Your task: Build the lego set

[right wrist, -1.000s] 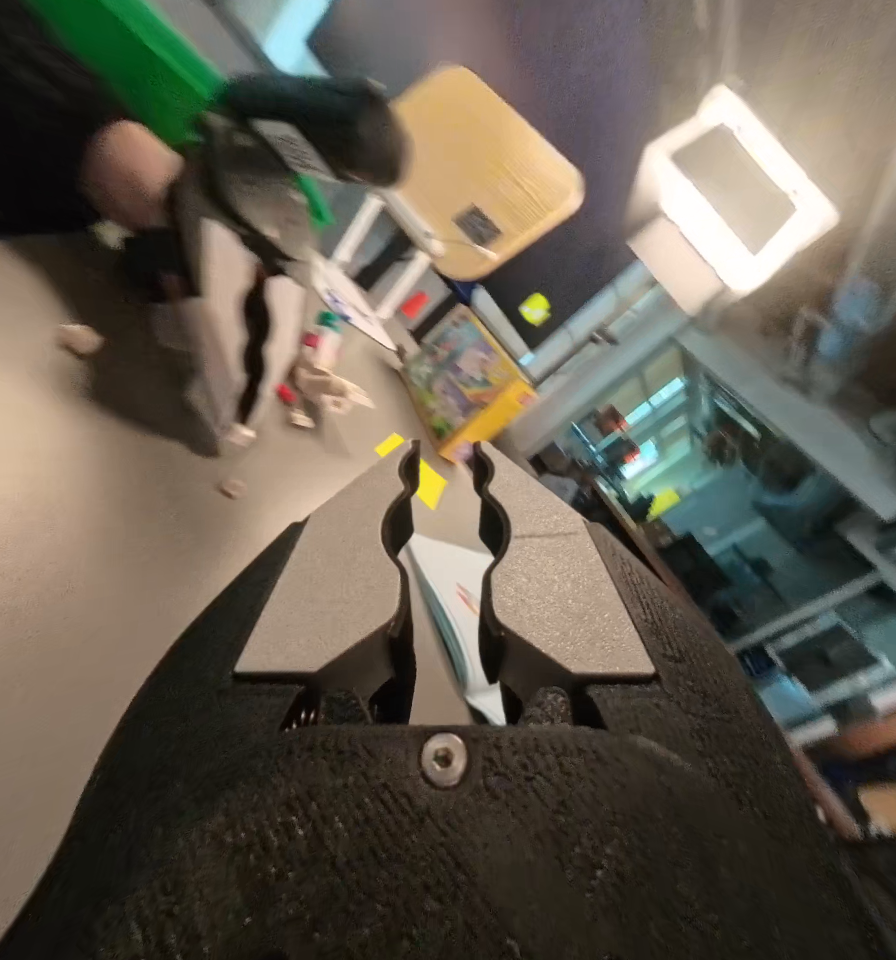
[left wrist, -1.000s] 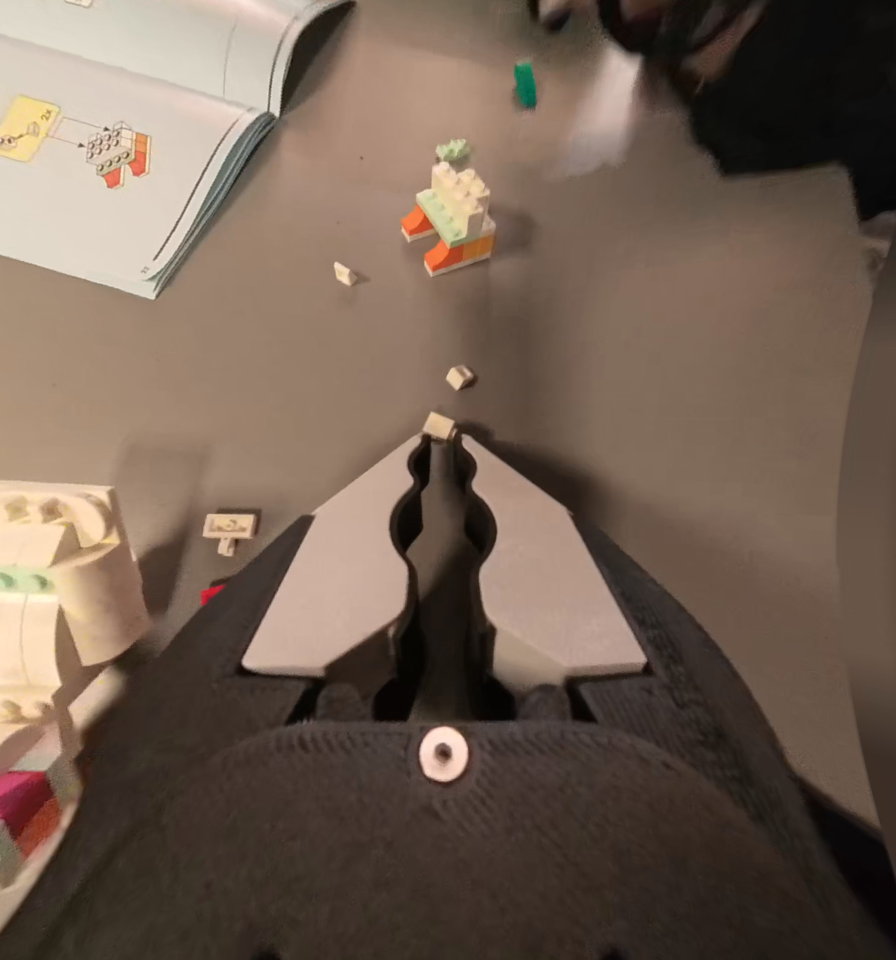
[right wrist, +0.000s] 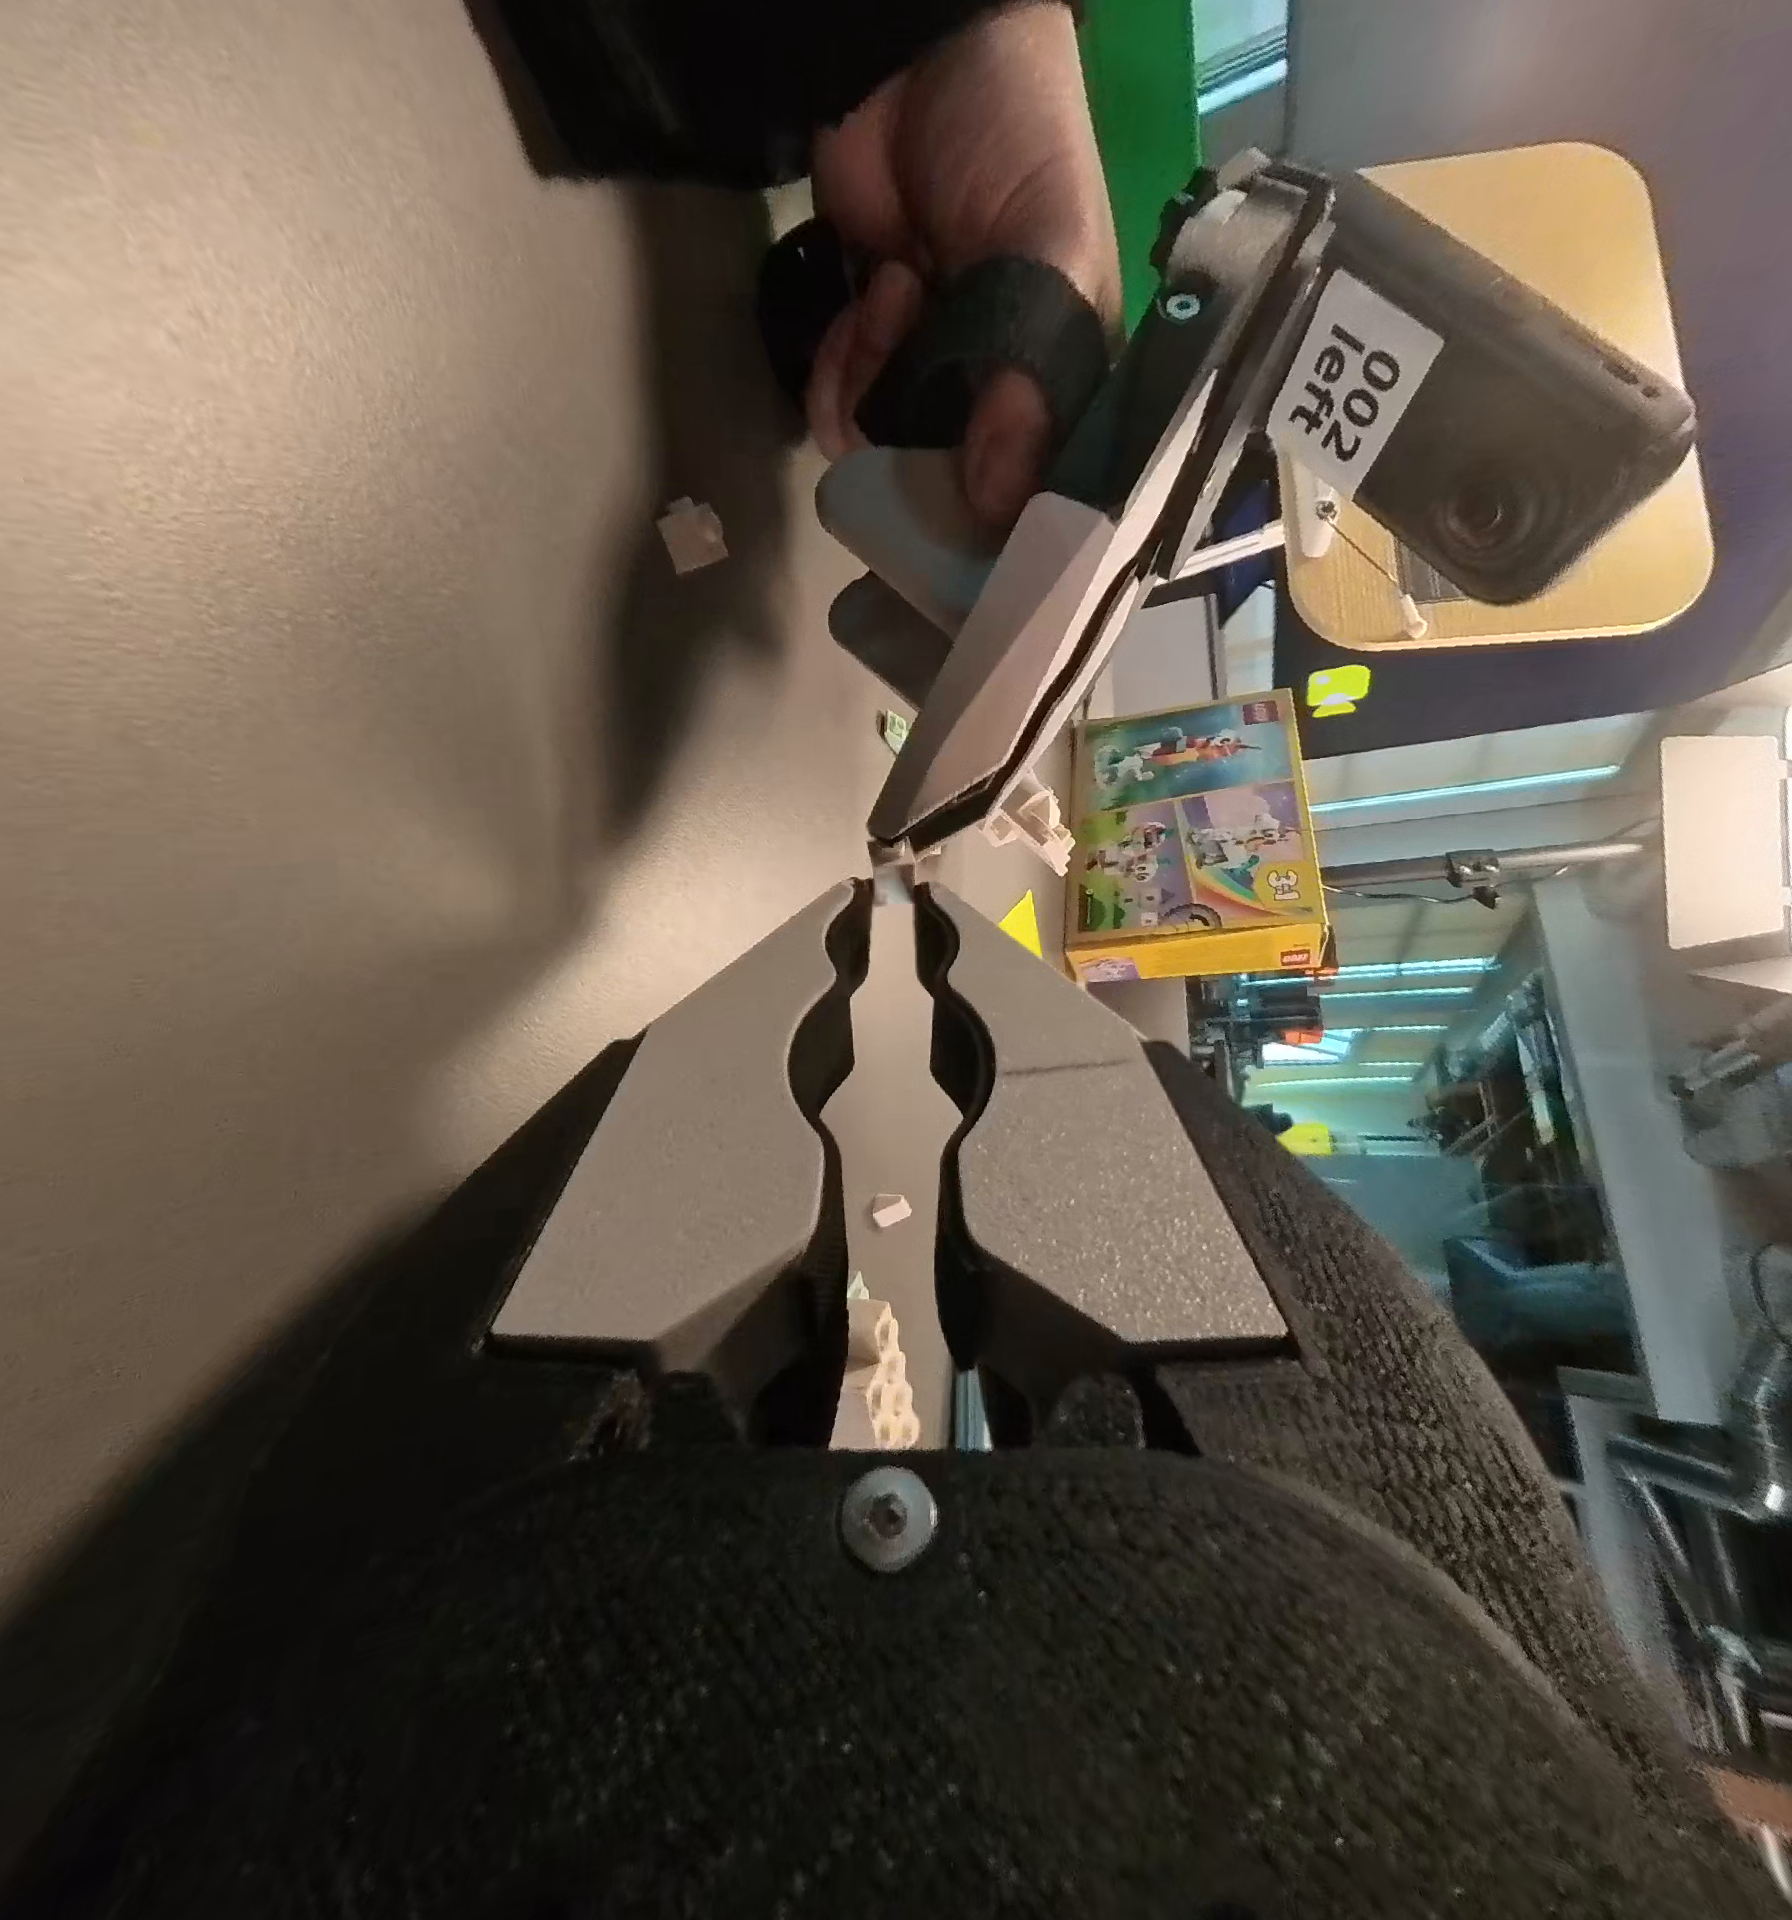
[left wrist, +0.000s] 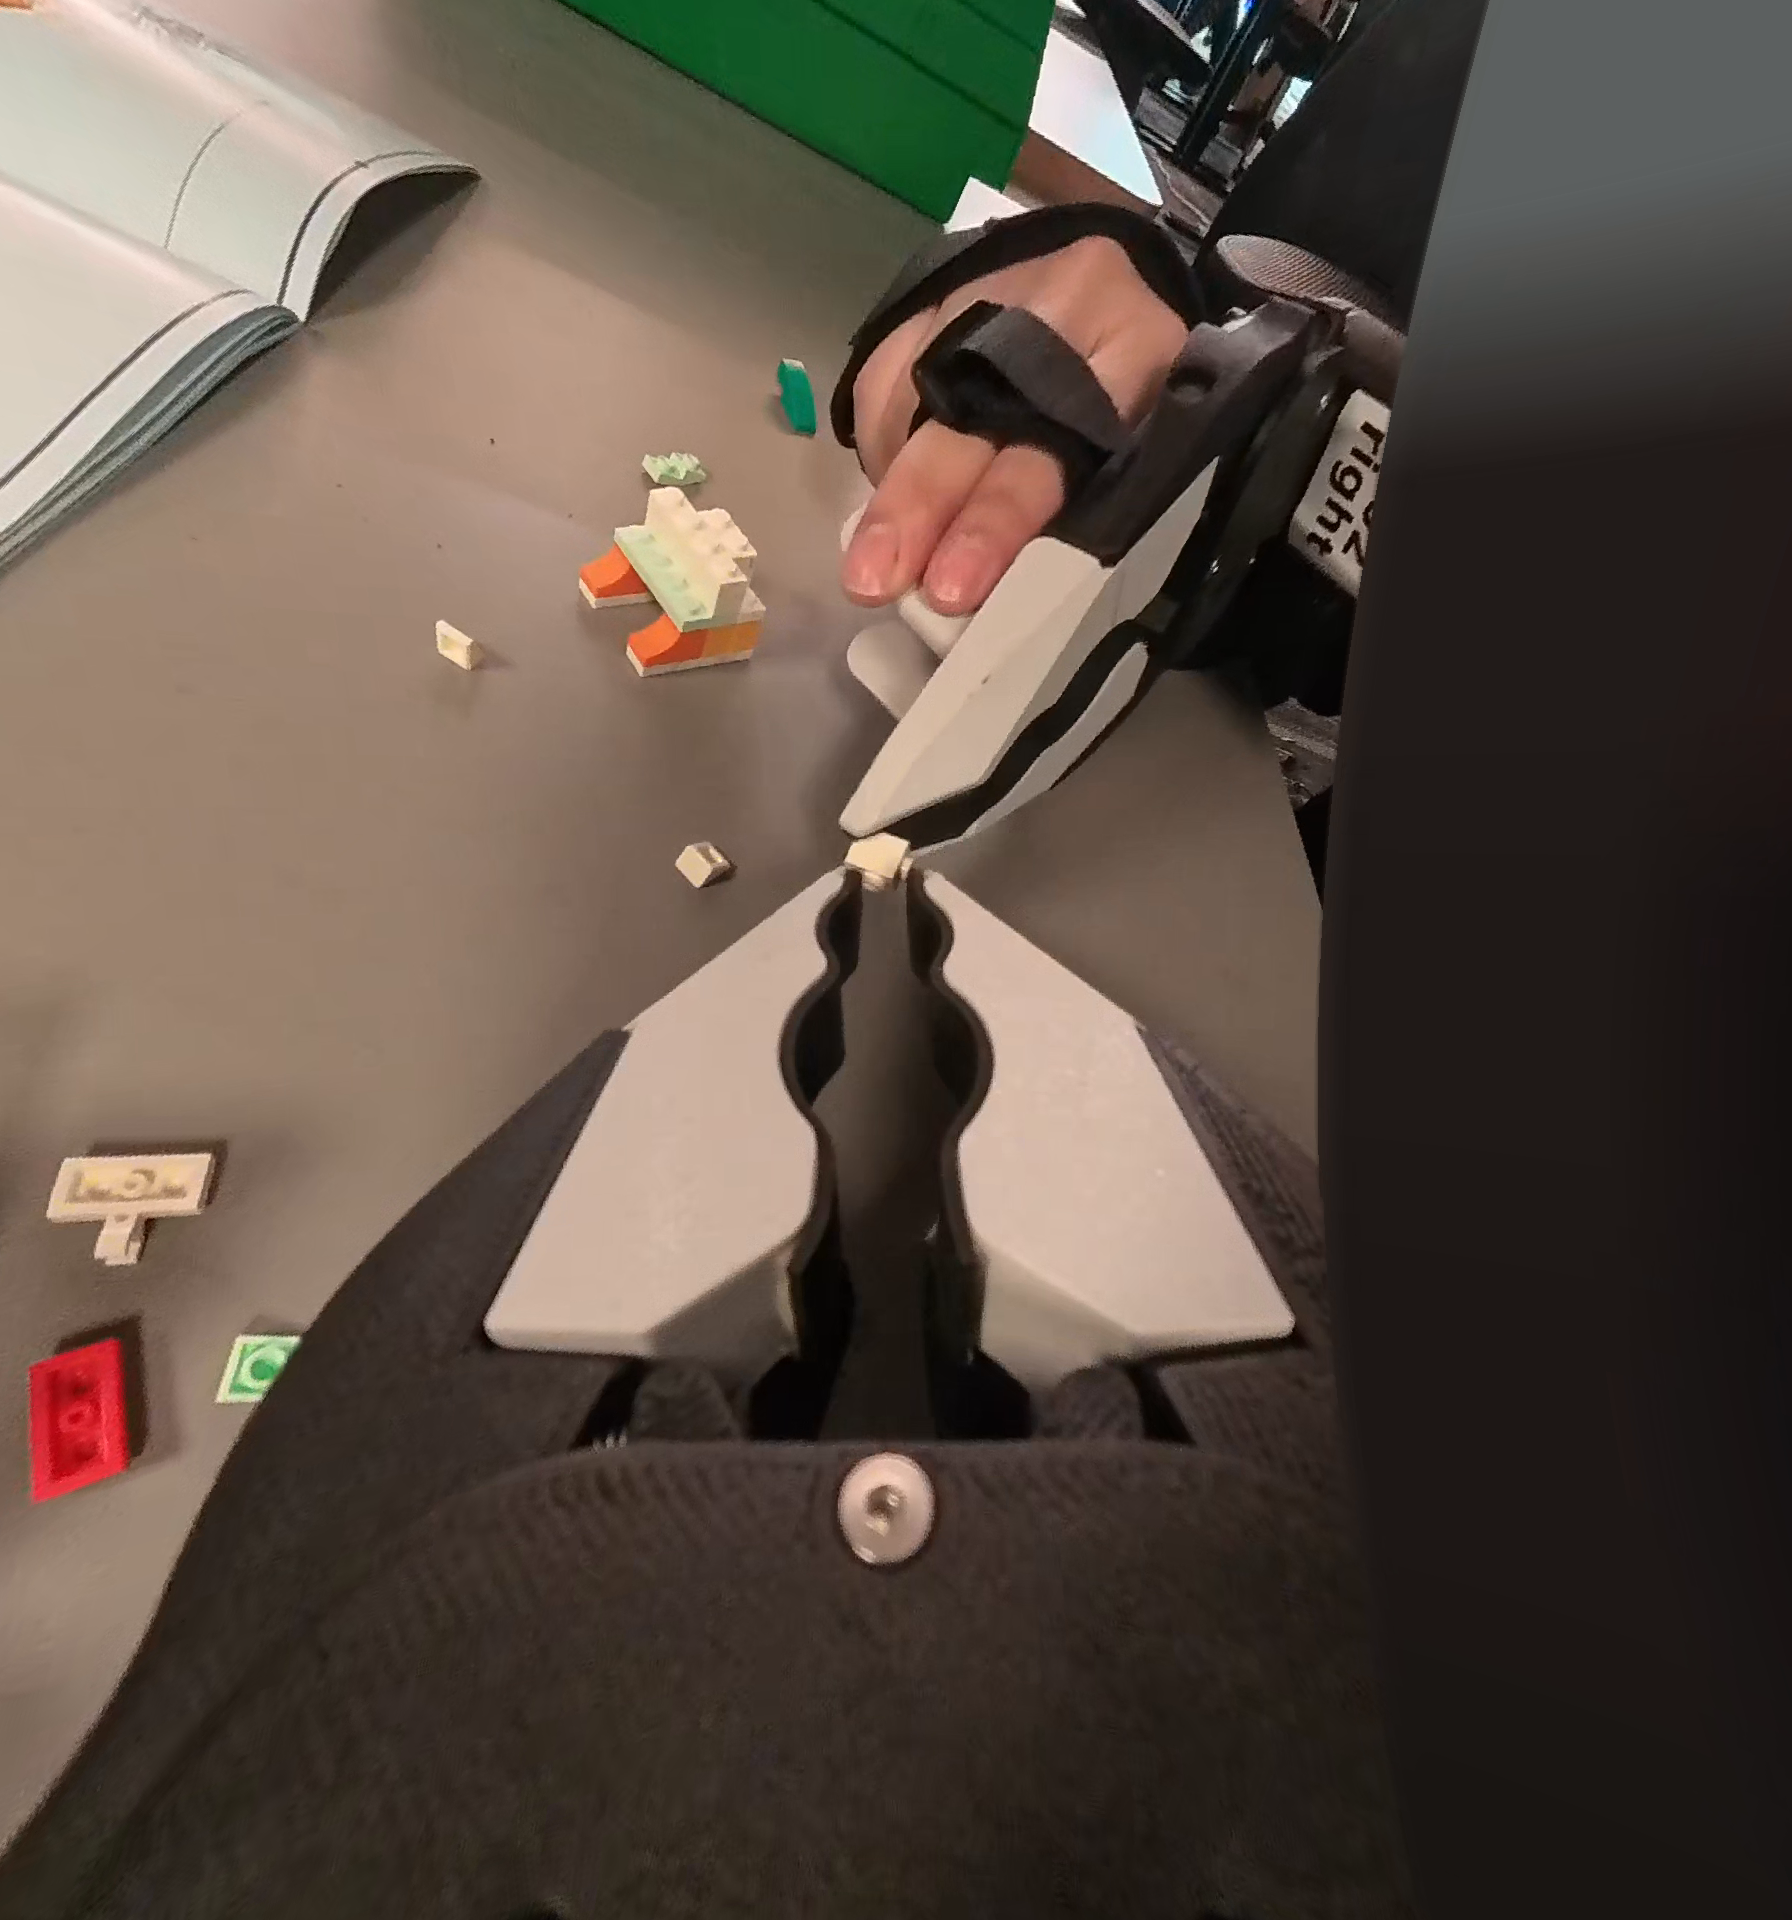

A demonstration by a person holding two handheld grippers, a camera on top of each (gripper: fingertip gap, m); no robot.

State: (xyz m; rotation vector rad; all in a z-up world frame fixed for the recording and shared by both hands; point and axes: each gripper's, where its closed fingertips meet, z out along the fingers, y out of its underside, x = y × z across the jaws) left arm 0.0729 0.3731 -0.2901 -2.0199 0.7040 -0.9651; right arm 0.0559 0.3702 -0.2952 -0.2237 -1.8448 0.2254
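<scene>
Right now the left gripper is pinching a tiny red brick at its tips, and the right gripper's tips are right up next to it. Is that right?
Not quite: the tiny brick is white, not red, as the left wrist view shows. The left gripper does pinch it, and the right gripper sits right up against it.

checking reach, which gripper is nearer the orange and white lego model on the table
Right. The right gripper comes in from the side where the orange and white lego model stands, its body beside it. The left gripper points at it from farther back, shut on a small white brick.
</scene>
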